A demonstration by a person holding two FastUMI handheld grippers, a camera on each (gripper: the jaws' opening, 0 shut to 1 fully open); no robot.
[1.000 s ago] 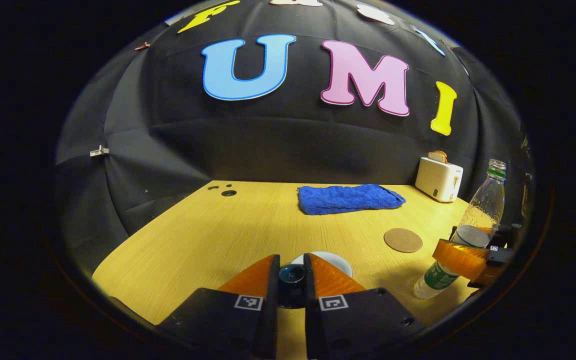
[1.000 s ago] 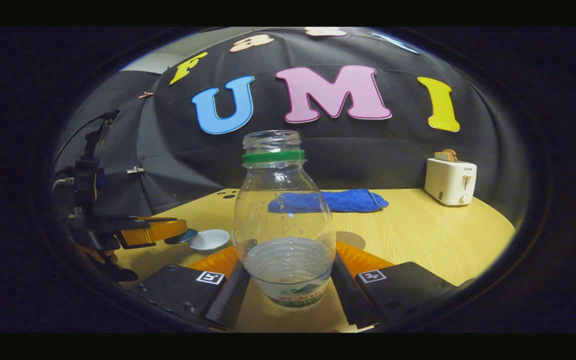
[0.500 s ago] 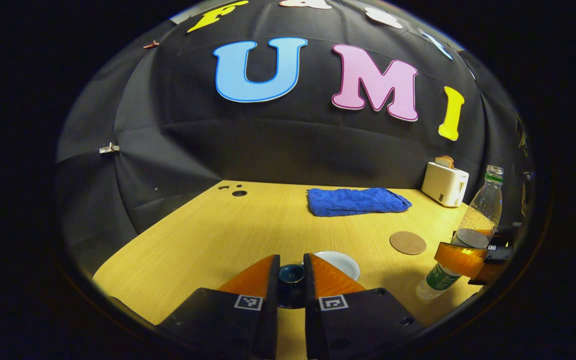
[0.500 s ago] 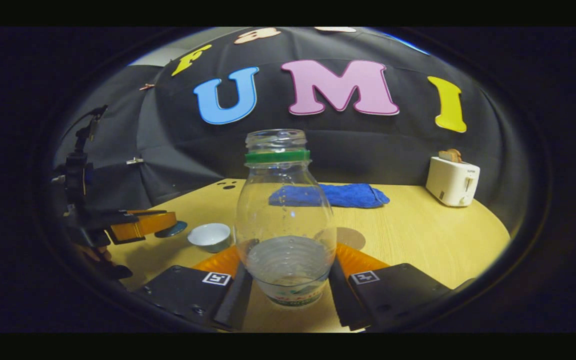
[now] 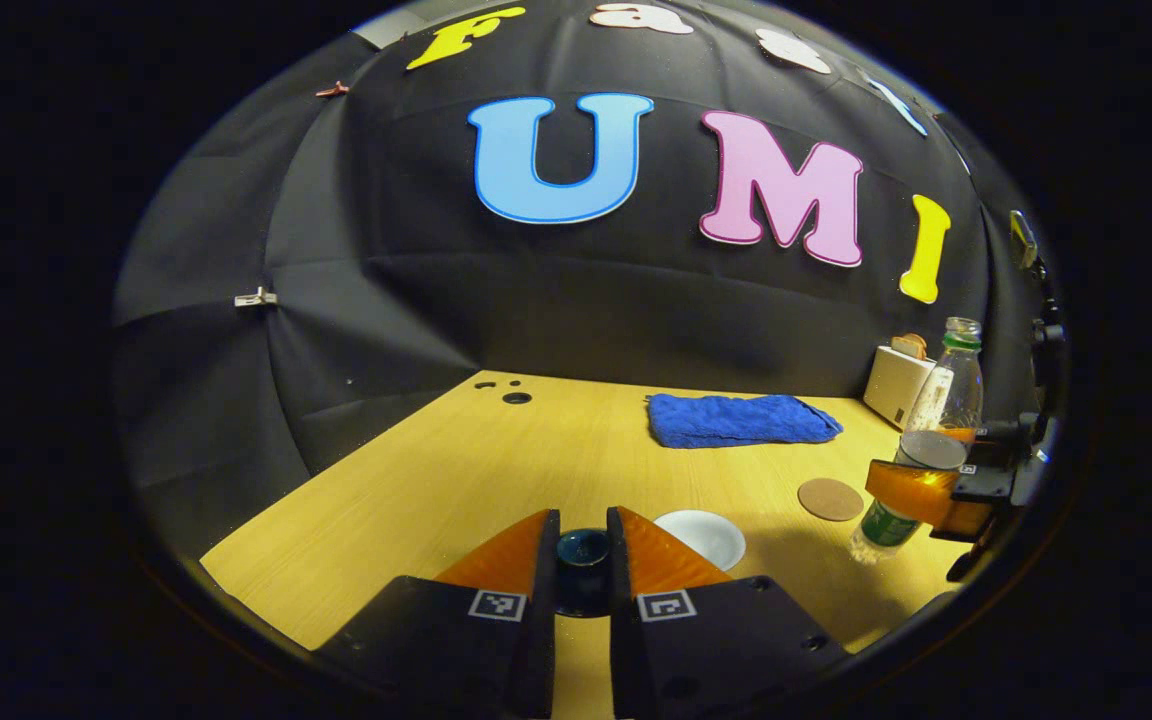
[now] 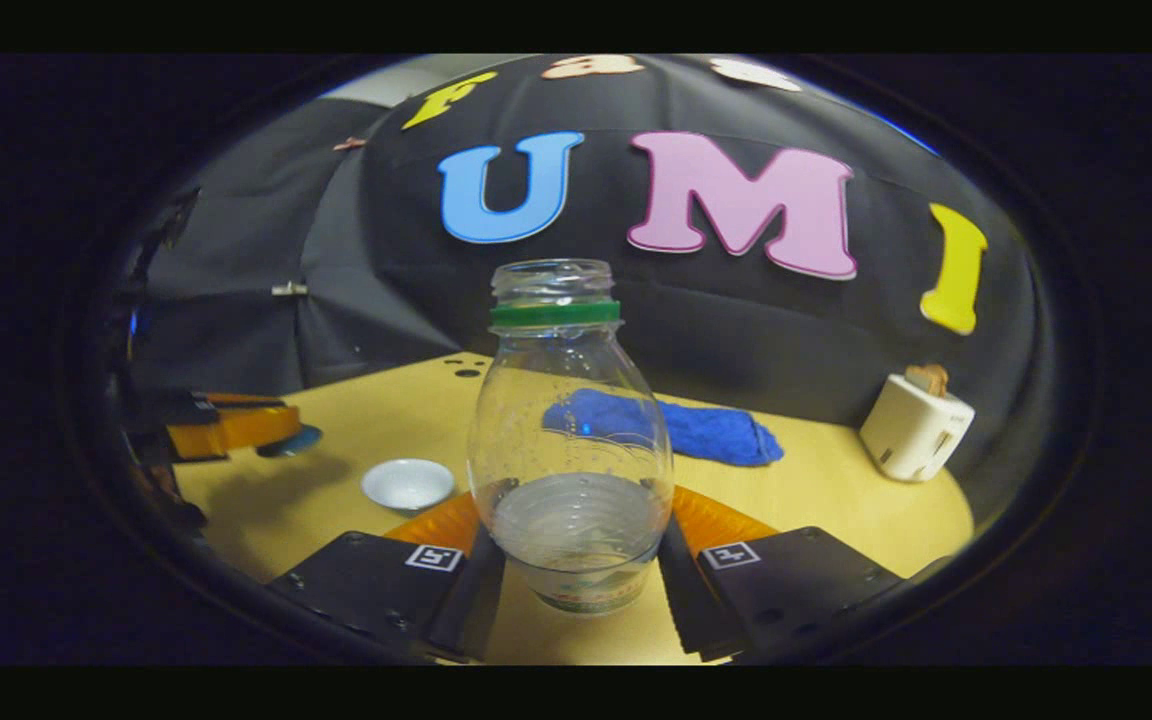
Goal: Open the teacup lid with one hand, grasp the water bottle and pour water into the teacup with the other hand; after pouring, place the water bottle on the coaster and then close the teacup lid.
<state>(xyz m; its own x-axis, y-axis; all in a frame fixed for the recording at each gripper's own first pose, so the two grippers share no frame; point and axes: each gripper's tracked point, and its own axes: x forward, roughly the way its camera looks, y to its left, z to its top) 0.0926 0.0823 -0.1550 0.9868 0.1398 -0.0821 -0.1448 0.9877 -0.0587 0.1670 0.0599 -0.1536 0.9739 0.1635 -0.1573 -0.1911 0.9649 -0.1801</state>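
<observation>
My left gripper (image 5: 582, 545) is shut on the knob of the dark teal teacup lid (image 5: 582, 552), held above the table. The open white teacup (image 5: 701, 537) sits just right of it; in the right gripper view the teacup (image 6: 407, 483) is low on the left. My right gripper (image 6: 576, 535) is shut on the clear water bottle (image 6: 569, 440), uncapped, green neck ring, a little water inside, lifted and leaning slightly. The left gripper view has that bottle (image 5: 921, 440) at far right. The round brown coaster (image 5: 830, 498) lies between teacup and bottle. The left gripper (image 6: 226, 430) with the lid (image 6: 291, 441) sits at the left edge.
A folded blue towel (image 5: 741, 419) lies at the back of the wooden table (image 5: 456, 460). A white toaster (image 6: 914, 428) with bread stands back right. Small holes (image 5: 515, 397) mark the table's back left corner. The black cloth wall closes in behind.
The left gripper has carried the lid further left, away from the teacup, which now stands uncovered. The right gripper has lifted the bottle and swung it left, towards the teacup.
</observation>
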